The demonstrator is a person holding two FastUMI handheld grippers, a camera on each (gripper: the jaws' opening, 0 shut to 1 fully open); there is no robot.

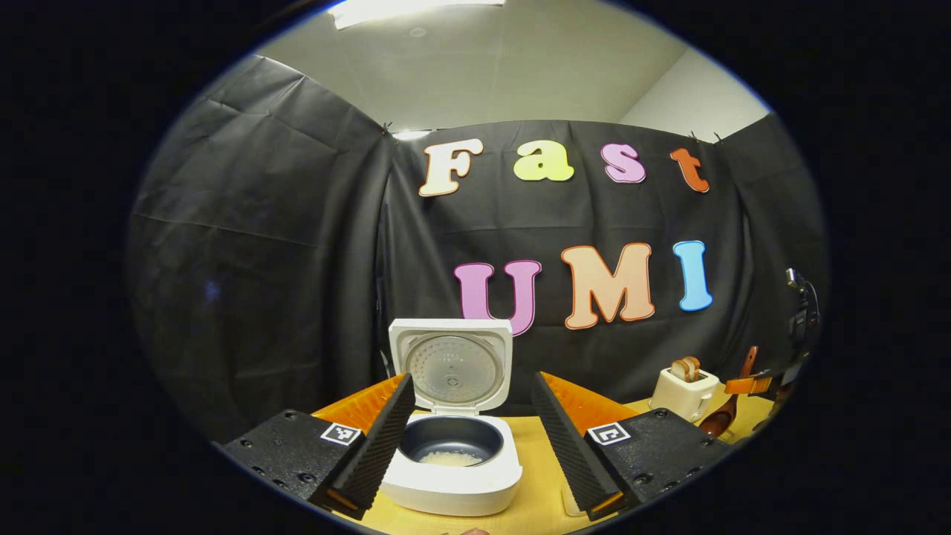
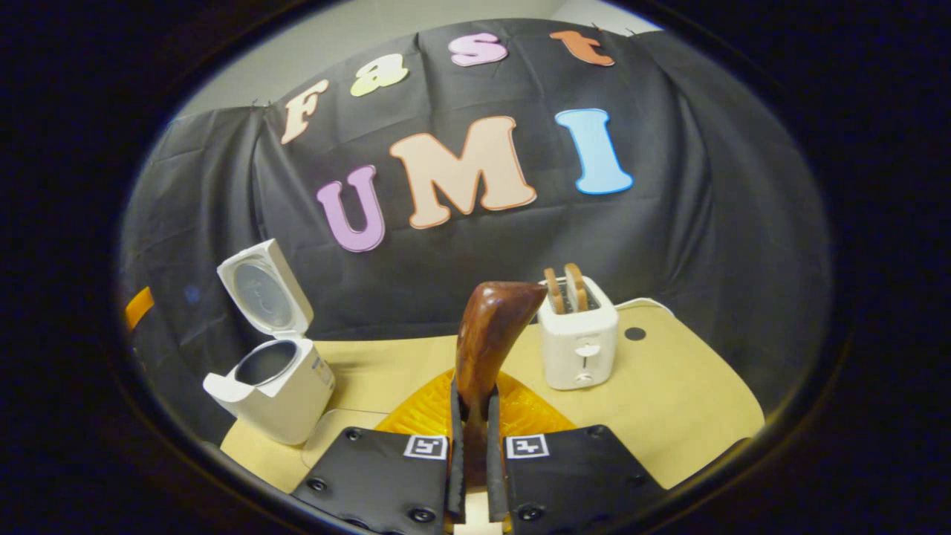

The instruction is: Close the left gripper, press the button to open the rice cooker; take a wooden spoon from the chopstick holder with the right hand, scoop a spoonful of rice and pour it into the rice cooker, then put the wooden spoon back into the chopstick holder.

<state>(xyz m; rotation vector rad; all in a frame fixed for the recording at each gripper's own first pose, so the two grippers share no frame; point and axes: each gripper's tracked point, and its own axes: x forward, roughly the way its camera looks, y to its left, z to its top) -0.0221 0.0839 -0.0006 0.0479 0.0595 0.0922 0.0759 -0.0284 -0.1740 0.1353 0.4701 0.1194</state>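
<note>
- While my left gripper (image 1: 475, 446) hangs in front of the white rice cooker with its hinged lid standing upright (image 1: 453, 416), I see its jaws spread wide, nothing between them.
- Between the two fingers I look straight into the cooker's dark inner pot (image 1: 451, 440); a small pale patch of rice (image 1: 449, 458) lies on its bottom.
- Cooker stands on the light yellow-tan tabletop (image 1: 535, 483), close ahead of the fingers.
- Right gripper (image 2: 472, 438): jaws pressed together on the handle of the dark brown, glossy wooden spoon (image 2: 487, 334). In the right gripper view the handle rises from between the fingers and ends in a bent tip.
- In the left gripper view I pick out that spoon at the far right, bowl end down near the table, handle up, held by the other gripper. Whether the bowl carries rice, I cannot tell.
- Surroundings: a small white two-slot toaster with brown bread slices standing in it (image 2: 579, 338) sits on the table beyond the spoon, just right of the handle tip in the right gripper view.
- A small dark round mark (image 2: 635, 334) shows on the table to the right of the toaster.
- From the right gripper view, the open cooker is well to the left, apart from the toaster, with bare table between them.
- A clear flat sheet (image 2: 342, 431) lies on the table just beside the cooker's base; what it is, I cannot tell.
</note>
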